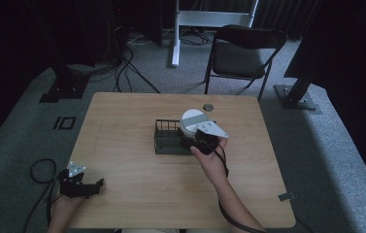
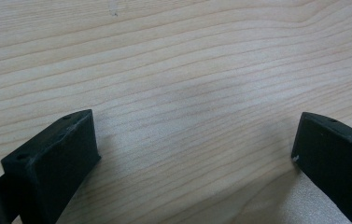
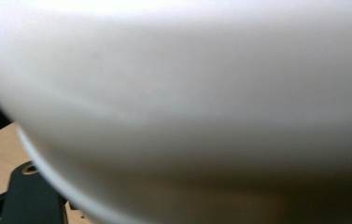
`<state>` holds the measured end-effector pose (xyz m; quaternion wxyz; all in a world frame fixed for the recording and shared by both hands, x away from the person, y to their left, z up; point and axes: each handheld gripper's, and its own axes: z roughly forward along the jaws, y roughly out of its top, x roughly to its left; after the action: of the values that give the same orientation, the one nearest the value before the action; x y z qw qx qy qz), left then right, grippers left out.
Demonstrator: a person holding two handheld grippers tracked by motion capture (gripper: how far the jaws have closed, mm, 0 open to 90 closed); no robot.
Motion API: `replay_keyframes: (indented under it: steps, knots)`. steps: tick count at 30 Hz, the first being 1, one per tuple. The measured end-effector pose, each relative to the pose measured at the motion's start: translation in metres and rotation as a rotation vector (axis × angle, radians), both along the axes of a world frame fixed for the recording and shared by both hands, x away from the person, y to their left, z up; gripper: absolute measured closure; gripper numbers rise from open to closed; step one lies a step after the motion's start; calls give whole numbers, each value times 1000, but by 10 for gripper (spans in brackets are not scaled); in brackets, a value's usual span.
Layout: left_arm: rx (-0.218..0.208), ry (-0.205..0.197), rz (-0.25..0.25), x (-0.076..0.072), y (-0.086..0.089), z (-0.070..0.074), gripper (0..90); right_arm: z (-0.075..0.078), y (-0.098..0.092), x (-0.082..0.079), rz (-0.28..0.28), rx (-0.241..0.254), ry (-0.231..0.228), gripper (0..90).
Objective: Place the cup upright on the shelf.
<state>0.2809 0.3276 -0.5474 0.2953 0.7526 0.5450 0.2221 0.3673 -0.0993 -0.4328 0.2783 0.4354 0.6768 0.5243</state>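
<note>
A white bowl sits at the right end of a black wire rack mid-counter; close up it blurs. The right hand-held gripper meets its near rim (grip impossible to judge). The left hand-held gripper rests low at the counter's near-left edge, jaws apart.

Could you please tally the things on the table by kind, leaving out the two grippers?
White bowls or plates: 1, though possibly a stack
Black wire racks: 1
Small dark round discs: 1
Total: 3
</note>
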Motion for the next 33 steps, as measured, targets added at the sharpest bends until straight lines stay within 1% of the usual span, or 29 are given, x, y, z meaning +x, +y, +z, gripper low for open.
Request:
replay_keyframes:
  steps: [5, 10, 12, 13, 16, 18, 20, 22, 23, 24, 26, 31, 33]
  knots:
    - [-2, 0, 0, 0, 0, 0, 6, 4, -3, 13, -31, -12, 6, 179]
    - [-1, 1, 0, 0, 0, 0, 6, 3, -3, 28, -66, -24, 26, 180]
    - [-1, 0, 1, 0, 0, 0, 6, 2, -3, 33, -91, -35, 38, 180]
    - [-2, 0, 1, 0, 0, 0, 6, 1, -3, 35, -98, -36, 51, 180]
    - [-2, 1, 0, 0, 0, 0, 6, -2, -1, 40, -120, -25, 81, 180]
    - [-1, 1, 0, 0, 0, 0, 6, -4, -1, 43, -137, -8, 99, 180]
    - [-1, 0, 1, 0, 0, 0, 6, -5, 0, 45, -149, -5, 117, 180]
    - [-2, 0, 1, 0, 0, 0, 6, -8, 1, 46, -156, -6, 136, 180]
    - [-2, 0, 1, 0, 0, 0, 6, -9, 2, 46, -160, -22, 137, 180]
    - [-1, 1, 1, 0, 0, 0, 6, -10, 2, 47, -162, -26, 139, 180]
    - [-2, 1, 1, 0, 0, 0, 6, -13, 2, 48, -161, -22, 158, 180]
    - [-2, 0, 0, 0, 0, 0, 6, -18, 5, 51, -167, -43, 180, 180]
    - [-1, 1, 0, 0, 0, 0, 6, -20, 5, 52, -161, -51, 189, 181]
